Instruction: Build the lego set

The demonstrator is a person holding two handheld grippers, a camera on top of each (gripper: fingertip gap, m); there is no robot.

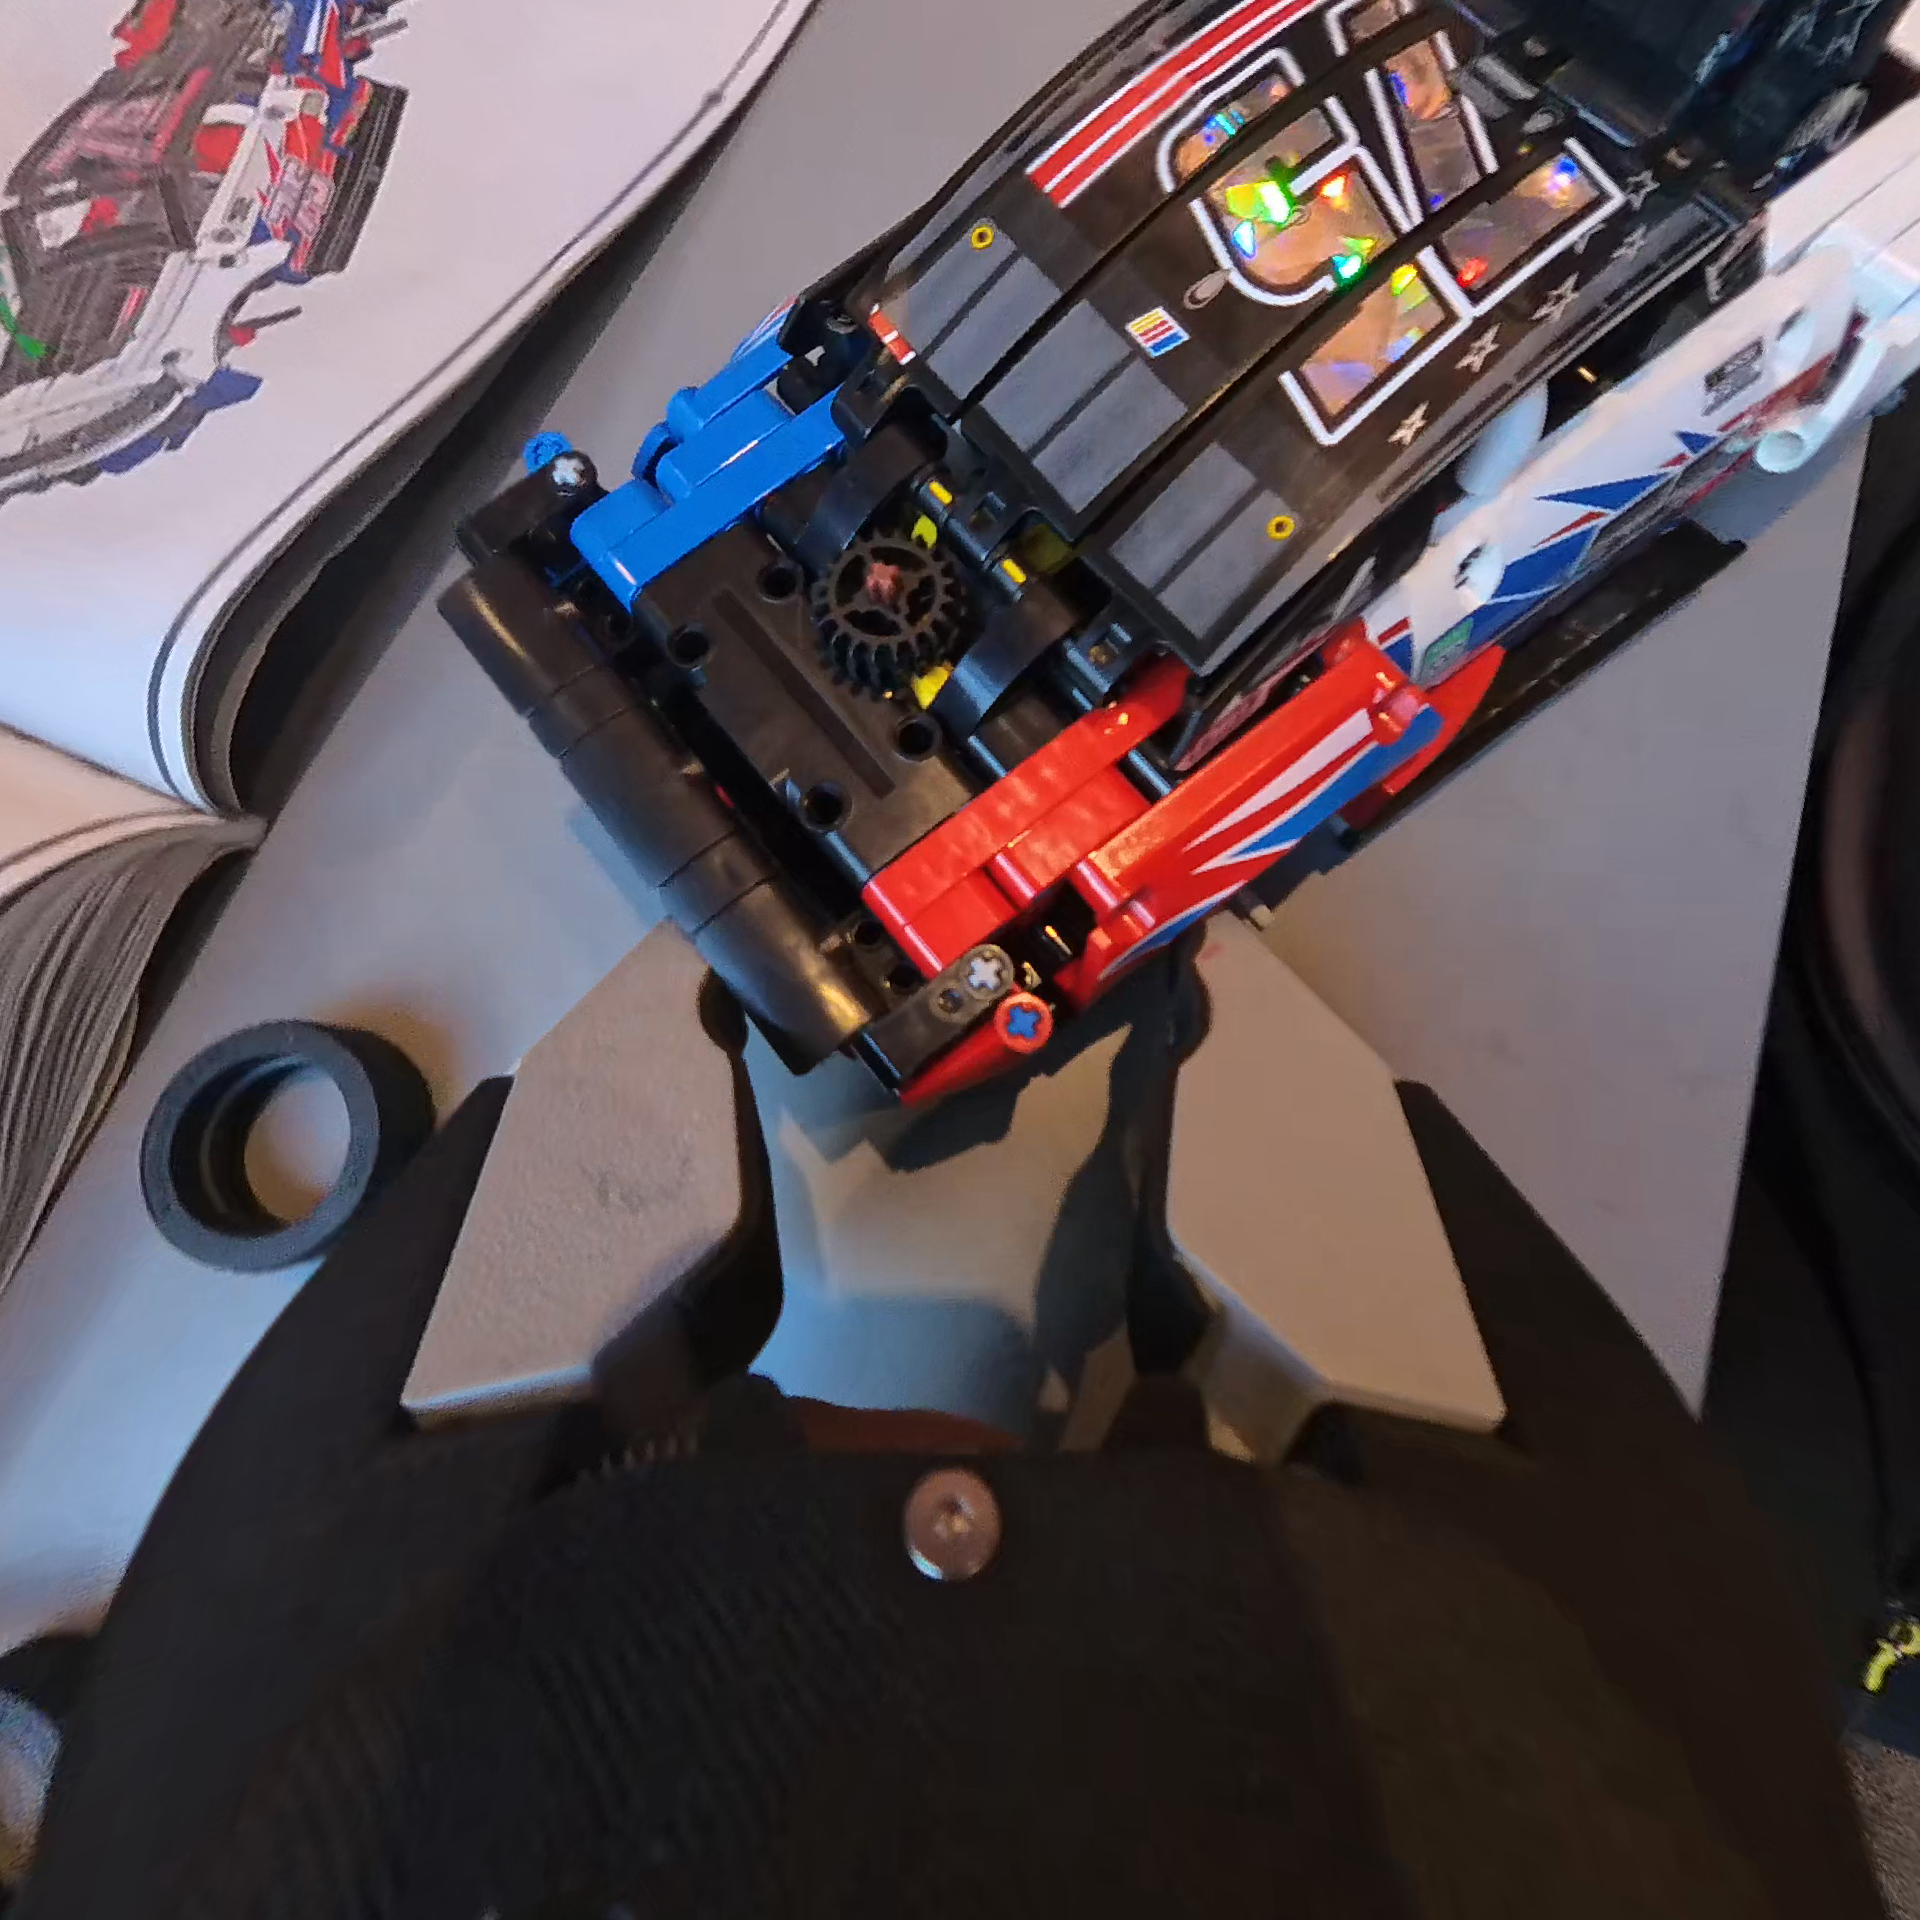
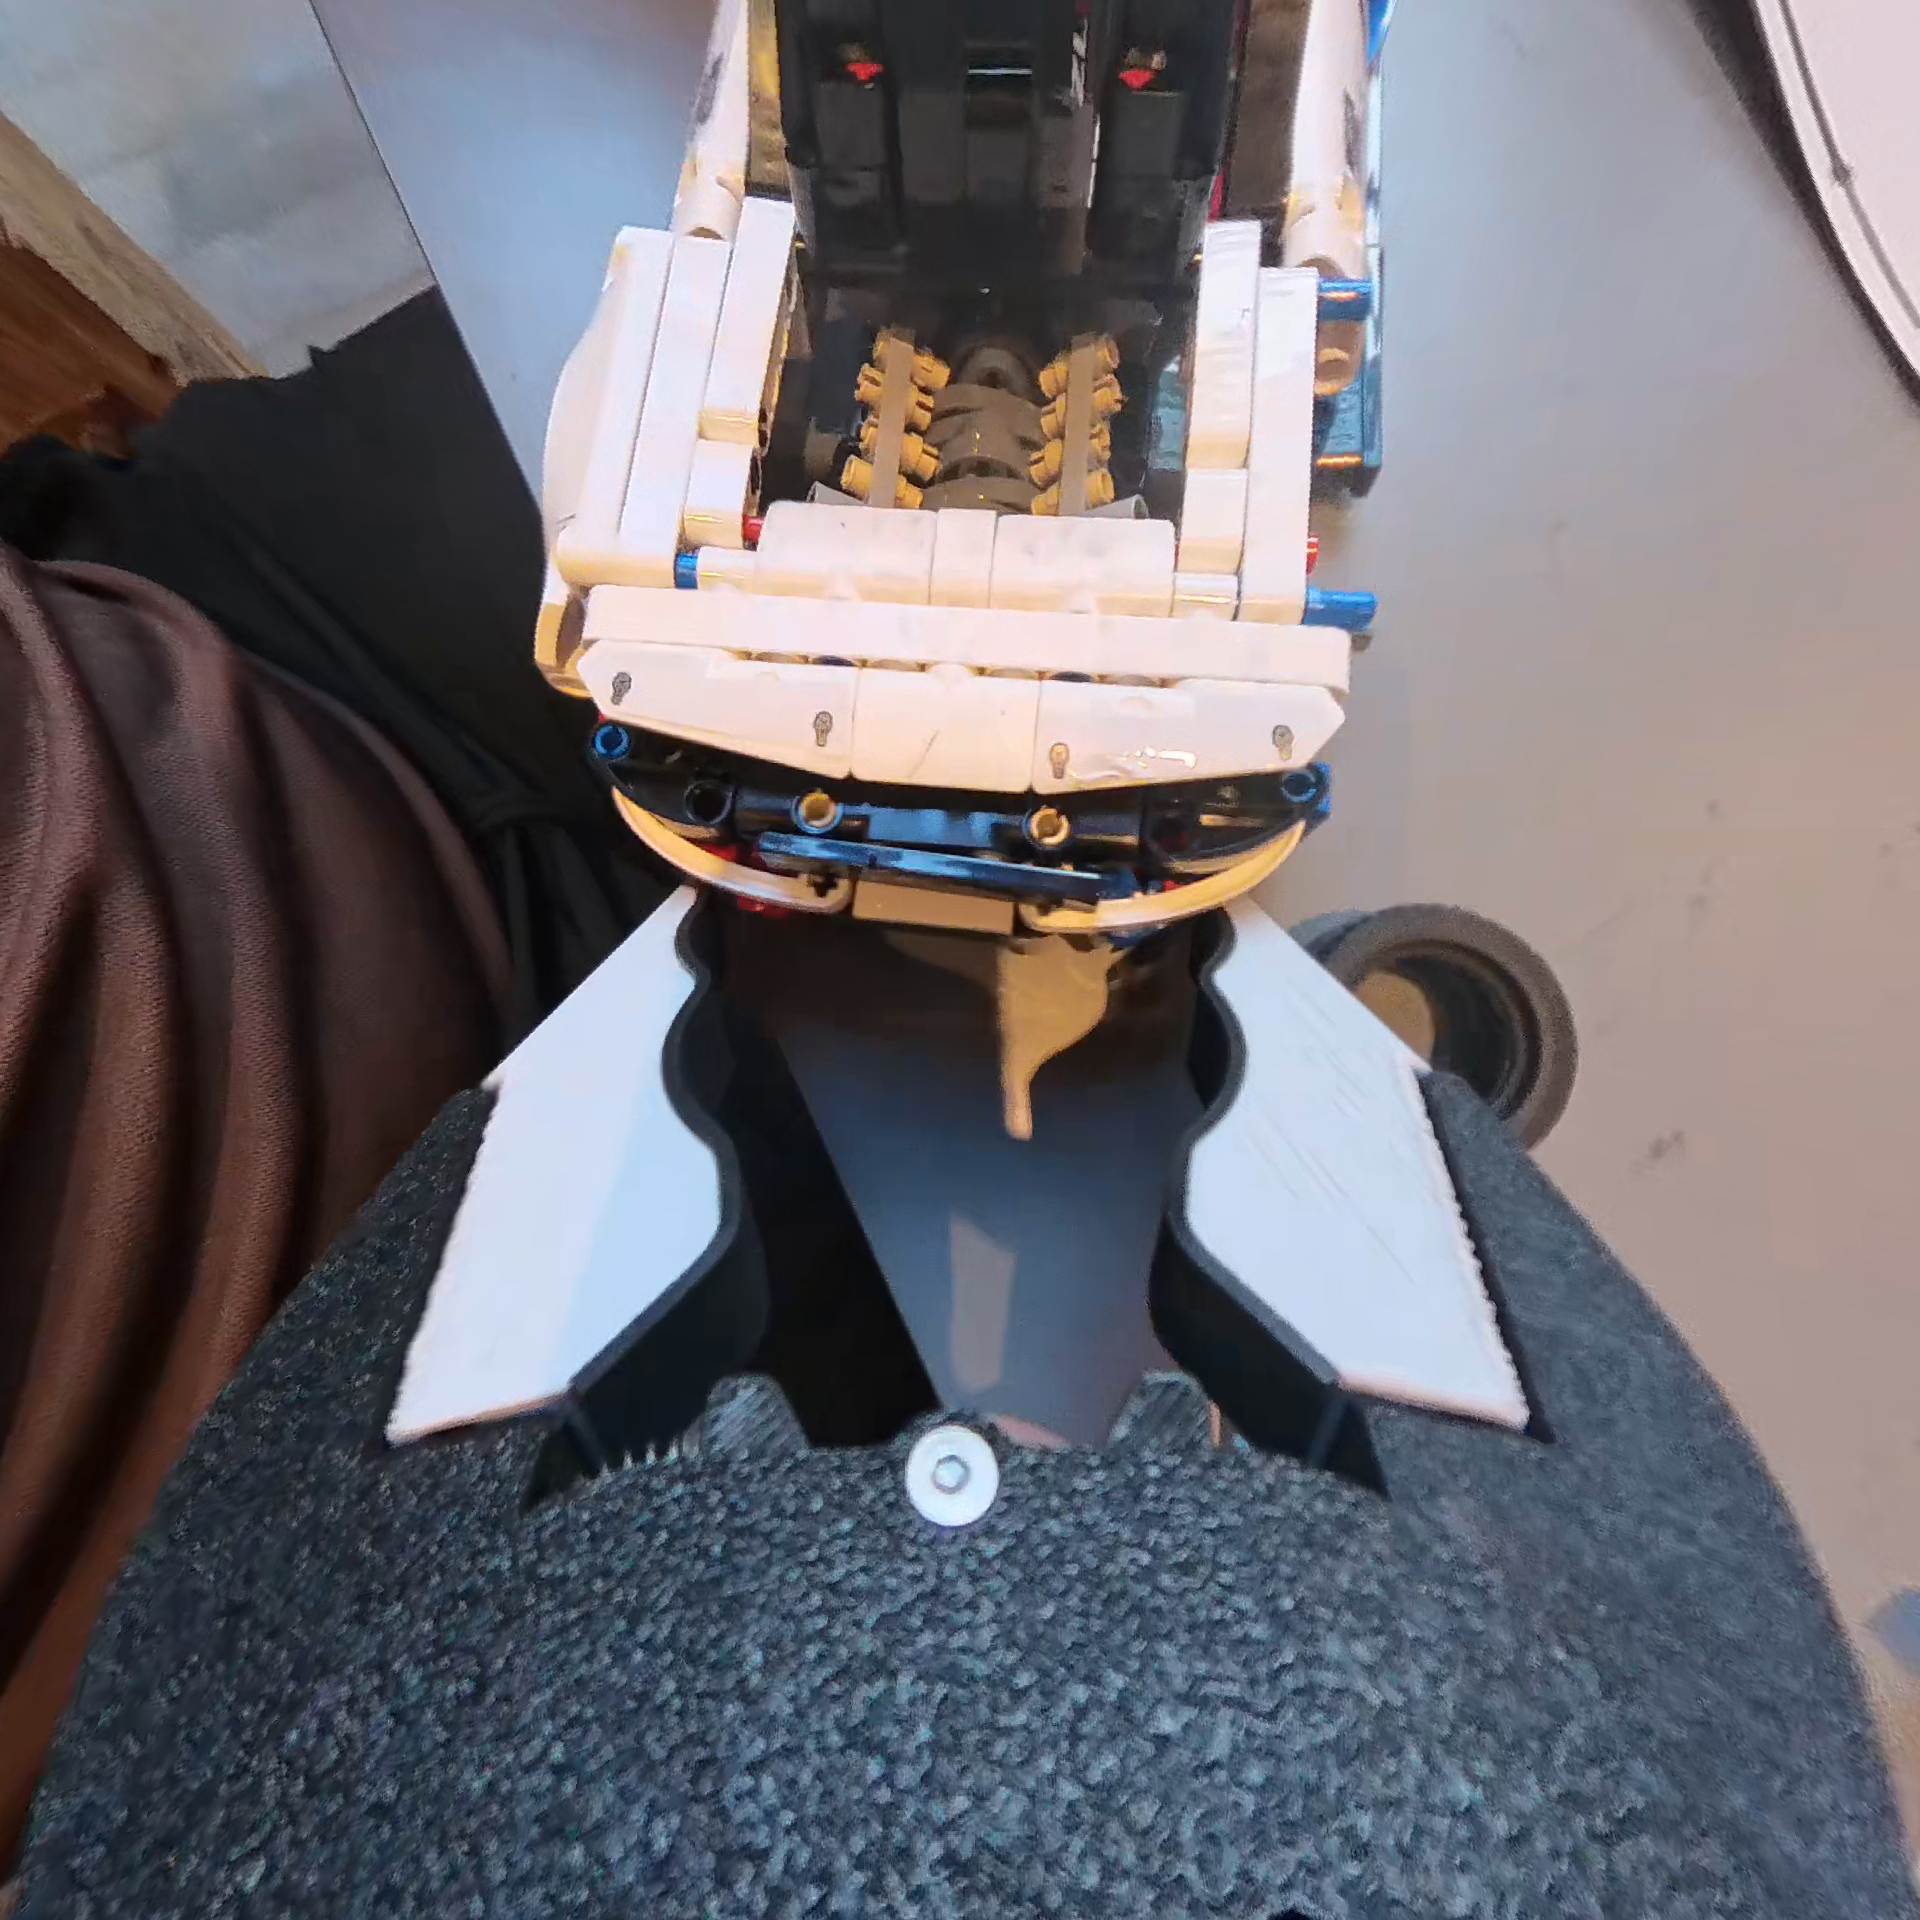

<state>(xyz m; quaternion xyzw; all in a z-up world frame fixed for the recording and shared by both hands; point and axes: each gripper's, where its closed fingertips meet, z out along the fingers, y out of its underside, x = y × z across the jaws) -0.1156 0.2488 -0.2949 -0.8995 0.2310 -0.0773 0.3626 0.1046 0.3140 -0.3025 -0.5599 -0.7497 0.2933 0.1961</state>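
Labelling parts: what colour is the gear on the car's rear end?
Black gear with a reddish axle at its centre; left wrist view shows it best.

Rig and wearer, both wrist views

Left tongs (image 1: 951,1023): grey wedge fingers, wavy black inner pads, ribbed black body, silver screw (image 1: 951,1522). Right tongs (image 2: 956,925): white fingers, speckled grey-black body, white screw (image 2: 951,1473). Brown ribbed sleeve (image 2: 208,935) at left.
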